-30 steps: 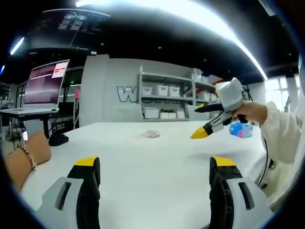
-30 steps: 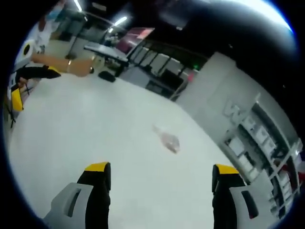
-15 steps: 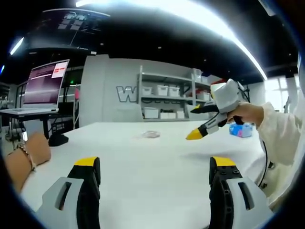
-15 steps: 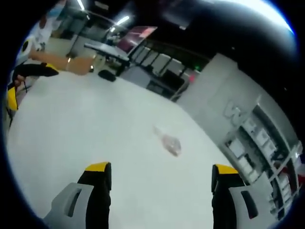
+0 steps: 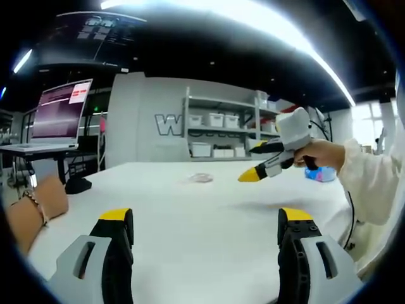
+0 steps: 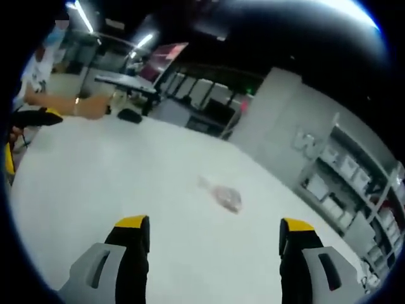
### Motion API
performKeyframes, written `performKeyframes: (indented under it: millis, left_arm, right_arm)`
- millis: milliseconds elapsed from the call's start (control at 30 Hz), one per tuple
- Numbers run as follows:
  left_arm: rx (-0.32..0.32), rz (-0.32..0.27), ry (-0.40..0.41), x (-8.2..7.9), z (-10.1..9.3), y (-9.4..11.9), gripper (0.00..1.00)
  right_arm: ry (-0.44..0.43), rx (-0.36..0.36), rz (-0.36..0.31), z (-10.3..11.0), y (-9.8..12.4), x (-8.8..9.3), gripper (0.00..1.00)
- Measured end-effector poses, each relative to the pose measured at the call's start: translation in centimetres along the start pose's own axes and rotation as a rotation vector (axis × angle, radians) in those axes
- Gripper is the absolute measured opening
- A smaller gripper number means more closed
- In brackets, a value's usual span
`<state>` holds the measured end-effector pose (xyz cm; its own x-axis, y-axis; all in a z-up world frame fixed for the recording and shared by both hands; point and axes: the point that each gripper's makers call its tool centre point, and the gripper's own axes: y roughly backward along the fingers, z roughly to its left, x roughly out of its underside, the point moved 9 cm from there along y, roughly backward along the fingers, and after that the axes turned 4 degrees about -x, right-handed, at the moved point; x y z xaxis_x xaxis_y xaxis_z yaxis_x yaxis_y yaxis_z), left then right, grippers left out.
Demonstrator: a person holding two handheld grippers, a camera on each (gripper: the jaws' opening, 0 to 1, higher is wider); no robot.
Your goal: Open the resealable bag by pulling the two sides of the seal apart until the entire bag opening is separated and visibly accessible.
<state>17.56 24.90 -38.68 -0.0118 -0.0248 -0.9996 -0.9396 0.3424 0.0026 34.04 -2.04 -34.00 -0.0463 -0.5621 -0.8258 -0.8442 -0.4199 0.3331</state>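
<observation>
Resealable bag (image 6: 223, 196) lying untouched, flat on the white table (image 6: 114, 177).
Seen from the right gripper (image 6: 212, 231), it sits at 12 o'clock beyond spread jaws; the left gripper (image 5: 205, 221) is spread too, well short of it.

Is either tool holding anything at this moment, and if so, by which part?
Nothing is held. Both tools, left tool and right tool, are open, and the bag lies untouched on the table.

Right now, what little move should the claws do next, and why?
Probably bring the right claw down toward the bag. The bag lies untouched on the white table, and both claws, the left claw included, are open, off it.
</observation>
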Motion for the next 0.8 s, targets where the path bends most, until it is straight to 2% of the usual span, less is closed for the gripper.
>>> performKeyframes:
  millis: [367, 800]
  left_arm:
    - [-0.008, 0.002, 0.001, 0.1, 0.2, 0.1, 0.93]
    - [-0.013, 0.004, 0.003, 0.3, 0.4, 0.3, 0.93]
  right_arm:
    - [-0.059, 0.019, -0.013, 0.0, -1.1, 0.3, 0.83]
    - [-0.022, 0.023, 0.006, 0.2, -1.9, 0.3, 0.81]
